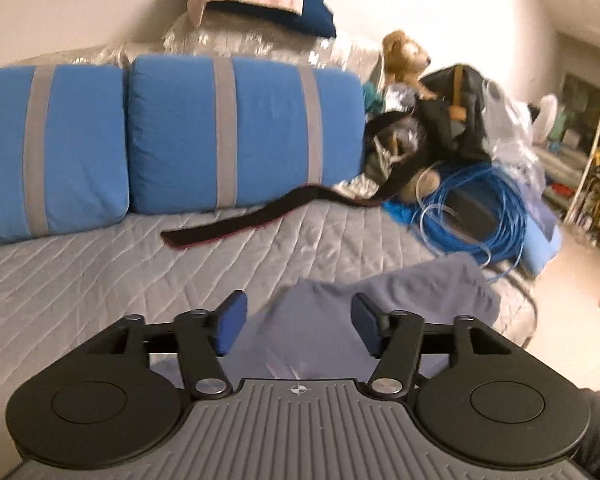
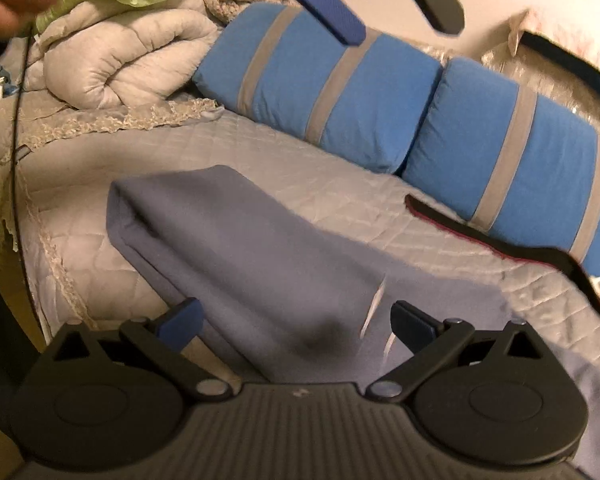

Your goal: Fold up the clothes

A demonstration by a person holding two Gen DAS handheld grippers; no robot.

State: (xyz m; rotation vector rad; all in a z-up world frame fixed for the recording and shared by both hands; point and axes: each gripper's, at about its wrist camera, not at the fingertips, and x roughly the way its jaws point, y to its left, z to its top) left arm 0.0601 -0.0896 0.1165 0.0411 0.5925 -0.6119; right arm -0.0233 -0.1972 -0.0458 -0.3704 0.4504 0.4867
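Observation:
A grey-blue garment [image 2: 240, 240] lies folded into a long band on the quilted grey bedspread [image 2: 320, 168], its folded end pointing toward the rolled duvet. In the left wrist view the same garment [image 1: 428, 292] spreads under and past my left gripper [image 1: 299, 320], which is open; the cloth shows in the gap but the blue pads [image 1: 232, 324] do not press on it. My right gripper [image 2: 298, 322] is open wide over the near end of the garment, pads clear of the cloth. The left gripper [image 2: 402, 30] also hangs open at the top of the right wrist view.
Two blue pillows with grey stripes [image 1: 236, 132] line the wall. A black strap [image 1: 236, 228] lies on the bedspread before them. A coil of blue cable [image 1: 480, 208], a teddy bear [image 1: 404, 56] and bags crowd the right end. A rolled pale duvet [image 2: 132, 64] sits at the left.

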